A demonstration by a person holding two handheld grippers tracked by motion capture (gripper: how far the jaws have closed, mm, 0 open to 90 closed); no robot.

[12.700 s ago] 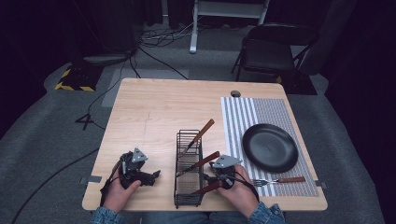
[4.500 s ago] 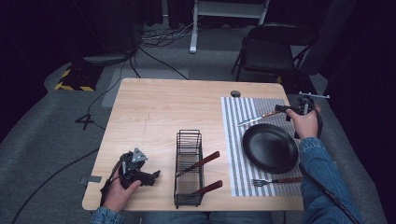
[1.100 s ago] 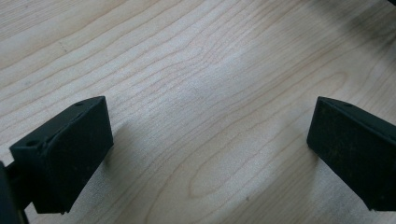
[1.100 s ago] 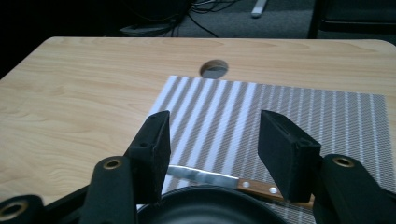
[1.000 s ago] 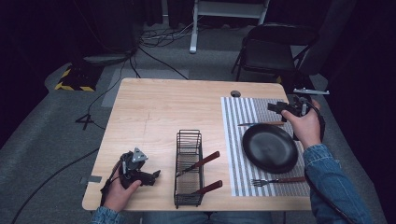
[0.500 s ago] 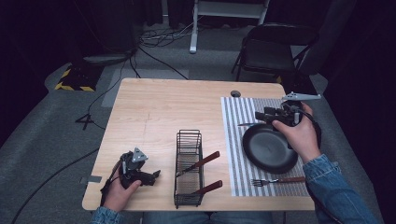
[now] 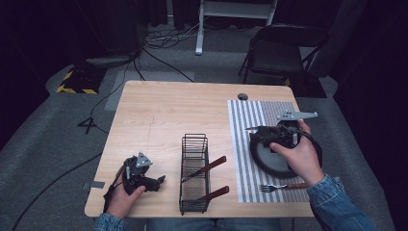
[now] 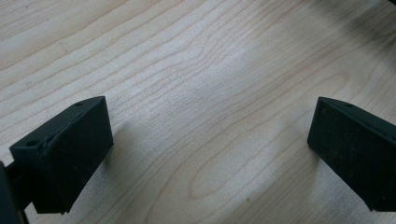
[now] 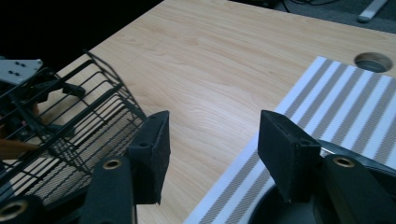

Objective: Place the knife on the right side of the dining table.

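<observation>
Right gripper up over the far-left rim of the dark plate, jaws pointing left across the bench. Wide apart in the right gripper view, nothing between them but bare wood and the edge of the striped mat. Empty, then.

Left gripper parked low at the near-left corner, just beside the wire basket. Jaws spread even wider in the left gripper view, gripping nothing, only wood grain beneath.

Fork already down on the mat, near side of the plate. Two red-brown handles lying in the basket: upper handle and lower handle, both slanting up and to the right, ends poking out toward the plate side.

Looks like a place-setting job, with the basket next. From the right jaws: left and nearer the person, well apart, across the mat's edge. Handy slant for a right-hand pick, though the left gripper sits far closer.

Worth noting from the high view: a thin pale sliver jutting left from beneath the right gripper, perhaps a blade, too small to call. From the right gripper view instead: basket wires close on the left and the plate's rim underneath.
</observation>
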